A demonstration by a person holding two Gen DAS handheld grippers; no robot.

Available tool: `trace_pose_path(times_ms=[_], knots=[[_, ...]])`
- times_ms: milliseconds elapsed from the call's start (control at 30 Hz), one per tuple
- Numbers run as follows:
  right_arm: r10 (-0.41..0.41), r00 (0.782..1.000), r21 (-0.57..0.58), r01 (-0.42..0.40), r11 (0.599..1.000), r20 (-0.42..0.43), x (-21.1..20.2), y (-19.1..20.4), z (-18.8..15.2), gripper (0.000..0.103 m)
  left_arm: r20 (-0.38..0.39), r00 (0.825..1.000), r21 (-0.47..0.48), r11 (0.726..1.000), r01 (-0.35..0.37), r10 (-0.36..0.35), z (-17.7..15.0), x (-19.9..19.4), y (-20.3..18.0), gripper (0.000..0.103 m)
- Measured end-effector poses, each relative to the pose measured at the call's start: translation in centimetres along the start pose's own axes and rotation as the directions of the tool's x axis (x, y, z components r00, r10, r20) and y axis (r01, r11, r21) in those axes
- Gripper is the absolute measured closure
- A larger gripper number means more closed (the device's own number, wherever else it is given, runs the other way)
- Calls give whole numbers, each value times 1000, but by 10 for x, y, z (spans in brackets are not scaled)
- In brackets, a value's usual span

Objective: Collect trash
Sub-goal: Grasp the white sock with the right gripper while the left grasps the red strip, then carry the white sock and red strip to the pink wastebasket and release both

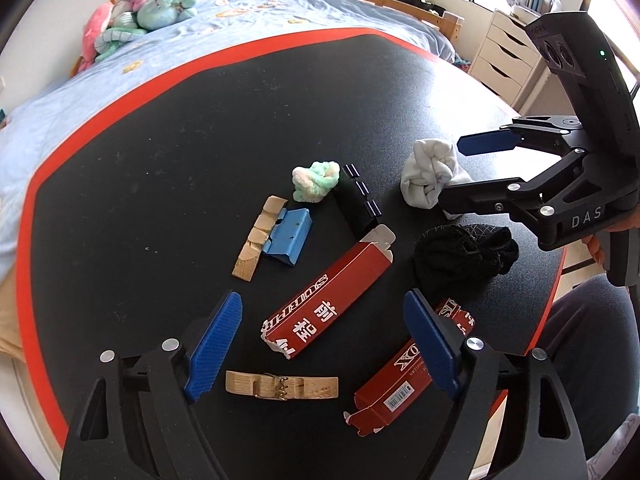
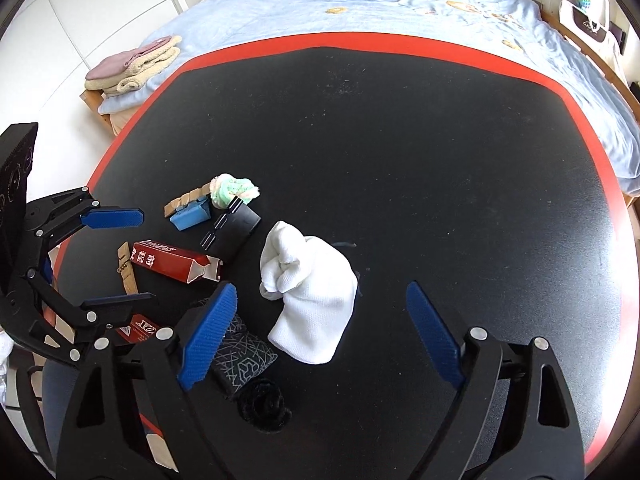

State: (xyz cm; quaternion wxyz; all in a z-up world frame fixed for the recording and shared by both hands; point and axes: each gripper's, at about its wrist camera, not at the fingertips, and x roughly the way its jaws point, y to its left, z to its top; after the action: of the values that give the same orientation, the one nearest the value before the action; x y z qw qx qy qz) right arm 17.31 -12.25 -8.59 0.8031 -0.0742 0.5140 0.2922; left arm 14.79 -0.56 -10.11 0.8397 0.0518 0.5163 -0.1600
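Litter lies on a black table [image 1: 180, 128]. A red carton [image 1: 328, 296] lies between the open fingers of my left gripper [image 1: 324, 344], with a wooden clothespin half [image 1: 282, 388] in front and a second torn red carton [image 1: 404, 380] by the right finger. Farther off lie a blue plastic piece [image 1: 289, 236], a wooden strip [image 1: 258, 238], a green-white fluffy wad [image 1: 316, 180] and a black box [image 1: 358, 200]. My right gripper [image 2: 320, 336] is open over a white rolled sock [image 2: 316, 292], with a black patterned sock [image 2: 244, 360] by its left finger.
The table has a red border [image 1: 120, 100]. A bed with a blue sheet [image 2: 360, 12] and plush toys [image 1: 136, 16] lies behind it. White drawers [image 1: 508, 56] stand at the far right. Folded towels [image 2: 132, 64] sit on a bench. My dark-trousered leg [image 1: 592, 320] shows at the table's near edge.
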Motion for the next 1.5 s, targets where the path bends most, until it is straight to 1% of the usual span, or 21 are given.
trace_pose_path(times_ms=[67,133,167,233,267,300,333,367,400,433,467,500,533,733,967,1133,1500], knots=[[5,1000,-5,-5,1000,-5,4,1,0,29,-8,1000,3,1000,0,0,0,2,1,30],[9,1000,-8,-9,1000,-13,8,3,1,35,-18,1000,3,1000,-2,2,-2,4,1,39],[10,1000,-9,-10,1000,-17,10,4,1,40,-22,1000,1,1000,-2,3,-2,5,2,43],[7,1000,-12,-7,1000,-11,11,4,2,45,-16,1000,-4,1000,-9,9,-4,4,3,51],[9,1000,-11,-9,1000,-8,11,5,2,50,-14,1000,-8,1000,-8,8,-5,3,5,54],[7,1000,-12,-7,1000,-8,11,5,2,55,-14,1000,-9,1000,-8,8,-5,3,6,58],[3,1000,-15,-3,1000,-8,11,5,2,58,-14,1000,-9,1000,-8,8,-5,3,5,64],[4,1000,-17,-5,1000,-8,10,5,2,62,-14,1000,-7,1000,-8,8,-6,3,5,68],[2,1000,-20,-2,1000,-7,10,6,2,64,-15,1000,-6,1000,-8,8,-6,2,5,72],[1,1000,-21,-1,1000,-5,9,6,2,65,-16,1000,-7,1000,-11,11,-6,2,5,81],[0,1000,-19,0,1000,-2,9,7,2,68,-16,1000,-9,1000,-13,13,-6,1,5,82],[-2,1000,-19,2,1000,3,8,7,2,68,-14,1000,-14,1000,-8,8,-6,0,5,87],[-3,1000,-20,3,1000,8,6,7,1,69,-11,1000,-16,1000,-9,9,-5,0,3,89],[-8,999,-17,9,1000,45,-14,11,-3,71,19,1000,-35,999,-3,3,-9,-14,-6,89],[8,995,-13,-7,1000,98,-55,19,-19,71,73,997,-55,998,-4,8,-15,-49,-19,89],[22,991,-26,-18,999,129,-85,34,-40,71,99,995,-65,998,-12,18,-27,-73,-33,89],[30,989,-60,-21,998,148,-130,62,-103,71,146,989,-86,996,-19,31,-71,-110,-70,89]])
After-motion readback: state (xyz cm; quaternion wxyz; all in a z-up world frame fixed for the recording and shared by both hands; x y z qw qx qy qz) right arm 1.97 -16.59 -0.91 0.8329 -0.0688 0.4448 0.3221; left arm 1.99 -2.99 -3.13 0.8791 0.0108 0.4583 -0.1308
